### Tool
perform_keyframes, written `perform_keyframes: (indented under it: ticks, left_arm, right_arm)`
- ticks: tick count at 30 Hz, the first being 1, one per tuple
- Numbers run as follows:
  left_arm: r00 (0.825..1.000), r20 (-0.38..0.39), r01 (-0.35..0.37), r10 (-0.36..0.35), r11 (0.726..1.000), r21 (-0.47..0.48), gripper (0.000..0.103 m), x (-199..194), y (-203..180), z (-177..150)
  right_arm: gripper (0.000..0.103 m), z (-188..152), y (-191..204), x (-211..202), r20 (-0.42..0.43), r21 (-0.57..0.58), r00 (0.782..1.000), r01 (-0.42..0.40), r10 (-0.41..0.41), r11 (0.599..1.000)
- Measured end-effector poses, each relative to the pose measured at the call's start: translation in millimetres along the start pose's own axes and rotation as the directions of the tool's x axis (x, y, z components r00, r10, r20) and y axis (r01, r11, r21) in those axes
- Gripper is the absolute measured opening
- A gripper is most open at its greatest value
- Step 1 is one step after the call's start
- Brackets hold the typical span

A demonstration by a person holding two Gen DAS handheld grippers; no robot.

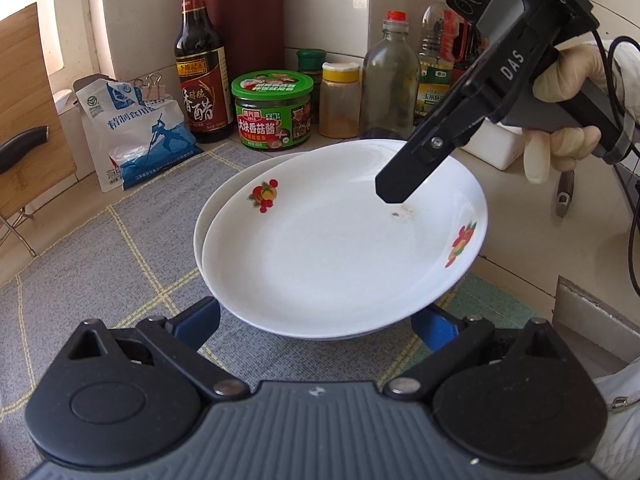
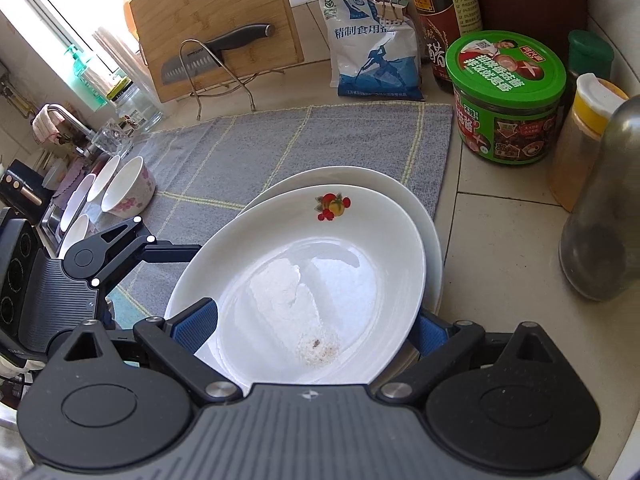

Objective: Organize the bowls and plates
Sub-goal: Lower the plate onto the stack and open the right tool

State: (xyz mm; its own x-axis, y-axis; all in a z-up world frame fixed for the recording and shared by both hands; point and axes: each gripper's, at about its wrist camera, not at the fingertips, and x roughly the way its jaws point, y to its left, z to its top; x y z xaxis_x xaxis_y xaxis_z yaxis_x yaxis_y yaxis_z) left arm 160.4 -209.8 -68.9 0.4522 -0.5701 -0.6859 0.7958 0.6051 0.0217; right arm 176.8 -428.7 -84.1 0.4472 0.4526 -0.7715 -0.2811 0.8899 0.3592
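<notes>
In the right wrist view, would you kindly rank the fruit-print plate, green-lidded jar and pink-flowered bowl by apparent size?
1. Fruit-print plate, by far the largest, though nearest the camera.
2. Green-lidded jar.
3. Pink-flowered bowl, which sits farther off, so its true size against the jar is unsure.

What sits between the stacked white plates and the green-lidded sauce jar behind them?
Nothing: in the right wrist view only bare grey checked cloth and pale tiled counter separate the stacked white plates from the green-lidded sauce jar.

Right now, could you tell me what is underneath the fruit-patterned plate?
The fruit-patterned plate rests on a second white plate, offset so only its rim shows. Below lies the grey mat. The lower plate's centre is covered, so any pattern there is hidden.
</notes>
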Motion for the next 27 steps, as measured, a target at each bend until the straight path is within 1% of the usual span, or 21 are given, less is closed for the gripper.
perform_keyframes:
  ticks: [13, 17, 19, 23, 27]
  left_arm:
    - [1.0, 0.025, 0.016, -0.016, 1.0, 0.025, 0.103, 3.8, -2.7, 0.2]
    - [1.0, 0.021, 0.02, -0.021, 1.0, 0.022, 0.103, 4.1, -1.2, -0.3]
    - [0.999, 0.023, 0.022, -0.022, 1.0, 0.019, 0.103, 4.0, -1.0, -0.3]
    - [1.0, 0.024, 0.014, -0.014, 1.0, 0.019, 0.102, 3.2, -1.5, -0.4]
    - [0.999, 0.039, 0.001, -0.001, 1.0, 0.003, 0.102, -1.7, -0.5, -1.9]
  right_arm:
    - [0.101, -8.3, 8.3, -10.5, 0.014, 0.013, 0.998, 0.06, -0.06, 0.998]
    - [0.101, -10.4, 12.4, -10.0, 0.004, 0.011, 0.995, 0.103, -0.103, 0.995]
    - [0.101, -11.7, 12.6, -8.4, -0.005, 0.013, 0.99, 0.139, -0.139, 0.99]
    - [0.103, -11.2, 15.1, -13.6, 0.024, 0.012, 0.989, 0.144, -0.145, 0.989]
    - [0.103, -8.8, 23.5, -18.6, 0.057, -0.013, 0.983, 0.175, -0.174, 0.985]
